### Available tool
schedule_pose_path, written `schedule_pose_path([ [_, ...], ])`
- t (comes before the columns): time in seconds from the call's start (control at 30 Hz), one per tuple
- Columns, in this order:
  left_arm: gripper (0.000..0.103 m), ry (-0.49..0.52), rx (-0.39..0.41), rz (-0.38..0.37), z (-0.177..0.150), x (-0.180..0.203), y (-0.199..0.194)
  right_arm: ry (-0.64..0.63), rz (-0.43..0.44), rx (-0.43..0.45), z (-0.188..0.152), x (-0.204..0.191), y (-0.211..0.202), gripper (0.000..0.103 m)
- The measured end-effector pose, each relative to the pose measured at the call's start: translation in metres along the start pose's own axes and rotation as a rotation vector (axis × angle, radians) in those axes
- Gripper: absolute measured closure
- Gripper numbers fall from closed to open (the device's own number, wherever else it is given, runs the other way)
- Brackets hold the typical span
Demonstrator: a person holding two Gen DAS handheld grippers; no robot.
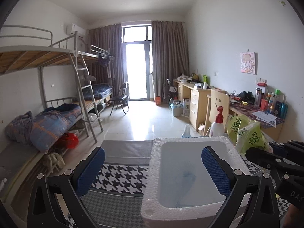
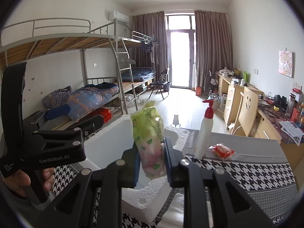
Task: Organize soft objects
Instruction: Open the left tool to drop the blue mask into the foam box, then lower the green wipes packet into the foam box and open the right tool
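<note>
A white foam box [image 1: 152, 205] stands open on the houndstooth-patterned table; it also shows in the right wrist view [image 2: 106, 148]. My right gripper [image 2: 151, 163] is shut on a green-and-pink tissue pack [image 2: 150, 140] and holds it upright above the box's right rim. In the left wrist view the same pack [image 1: 248, 138] shows at the right, beside the right gripper's black body. My left gripper [image 1: 153, 171] is open and empty, its blue pads on either side of the box's left wall. A small red packet [image 2: 221, 151] lies on the table.
A white pump bottle with a red top [image 2: 204, 131] stands on the table right of the box, near the red packet. Bunk beds [image 1: 47, 114] line the left wall. Desks and a wooden chair [image 2: 248, 110] stand at the right.
</note>
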State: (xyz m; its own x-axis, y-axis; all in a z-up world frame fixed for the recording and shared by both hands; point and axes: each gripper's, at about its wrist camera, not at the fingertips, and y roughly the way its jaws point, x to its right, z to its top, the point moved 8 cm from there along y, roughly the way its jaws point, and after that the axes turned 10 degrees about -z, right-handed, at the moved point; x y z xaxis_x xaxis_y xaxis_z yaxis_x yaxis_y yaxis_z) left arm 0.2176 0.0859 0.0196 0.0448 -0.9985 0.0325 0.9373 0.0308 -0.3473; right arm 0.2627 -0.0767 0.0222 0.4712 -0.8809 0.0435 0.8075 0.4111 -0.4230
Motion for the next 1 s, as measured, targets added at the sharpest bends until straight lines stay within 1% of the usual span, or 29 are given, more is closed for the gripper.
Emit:
schedule_pose_path([
  [0.33, 0.001, -0.032, 0.021, 0.035, -0.006, -0.022, -0.013, -0.024, 0.041, -0.021, 0.001, -0.017, 0.013, 0.076],
  [0.57, 0.001, -0.024, 0.035, 0.043, -0.009, -0.023, -0.022, -0.034, 0.049, -0.036, -0.001, -0.026, 0.018, 0.076],
  [0.77, 0.001, -0.033, 0.028, 0.041, -0.016, -0.026, -0.023, -0.036, 0.051, -0.065, -0.004, -0.031, 0.027, 0.076],
  [0.83, 0.001, -0.041, 0.025, 0.043, -0.019, -0.028, -0.023, -0.043, 0.056, -0.074, -0.006, -0.033, 0.031, 0.071],
  [1.0, 0.001, -0.041, 0.024, 0.044, -0.022, -0.03, -0.026, -0.045, 0.066, -0.097, -0.009, -0.038, 0.038, 0.07],
])
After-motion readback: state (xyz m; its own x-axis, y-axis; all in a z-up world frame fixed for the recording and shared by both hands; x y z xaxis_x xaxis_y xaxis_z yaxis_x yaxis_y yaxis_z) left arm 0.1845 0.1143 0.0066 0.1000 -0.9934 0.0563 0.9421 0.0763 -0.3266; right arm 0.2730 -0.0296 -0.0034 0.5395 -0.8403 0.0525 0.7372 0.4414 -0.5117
